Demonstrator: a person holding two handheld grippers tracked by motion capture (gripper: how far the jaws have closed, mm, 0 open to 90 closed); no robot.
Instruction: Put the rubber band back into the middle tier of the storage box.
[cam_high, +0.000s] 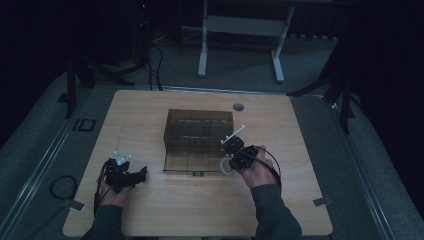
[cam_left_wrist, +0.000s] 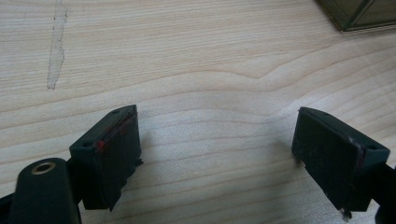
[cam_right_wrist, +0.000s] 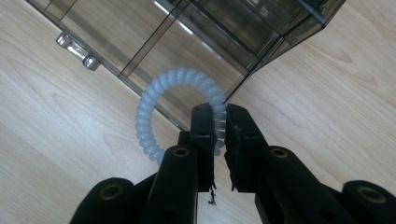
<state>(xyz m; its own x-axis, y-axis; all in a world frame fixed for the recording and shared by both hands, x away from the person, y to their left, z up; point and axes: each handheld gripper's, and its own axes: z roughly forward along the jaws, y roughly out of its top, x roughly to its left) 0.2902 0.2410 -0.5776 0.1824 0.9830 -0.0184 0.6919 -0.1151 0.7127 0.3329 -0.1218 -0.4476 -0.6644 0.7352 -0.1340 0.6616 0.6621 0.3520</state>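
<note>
The right gripper (cam_right_wrist: 218, 140) has its two jaws clamped on a pale spiral hair tie (cam_right_wrist: 159, 100), which looks like a coiled ring of soft plastic. The jaws pinch one side of the ring, so most of the loop stands out ahead of the fingertips and to their left in the right gripper view. Just beyond the ring is the corner of a smoky transparent box (cam_right_wrist: 243, 32) with inner dividers. In the high view the ring (cam_high: 226, 167) hangs at the near right corner of this box (cam_high: 199, 131), just beside the front wall, and I cannot tell if it touches the wall or the table (cam_high: 150, 210).

The left gripper (cam_left_wrist: 217, 149) is released: its jaws stand wide apart with nothing between them, and only bare wood is in front of them. A corner of the box lies far ahead, to the right of its jaws. In the high view this gripper (cam_high: 131, 176) rests low at the near left part of the table, well apart from the box.

I judge that the hair tie is very light, elastic and a little slippery, so it can bend or spring when it is pushed against a divider. It is not fragile. A pinch across the coil, as now, seems good; a firm squeeze keeps it from sliding out. The free part of the loop will probably swing, so a slow move over the compartment is safer.
</note>
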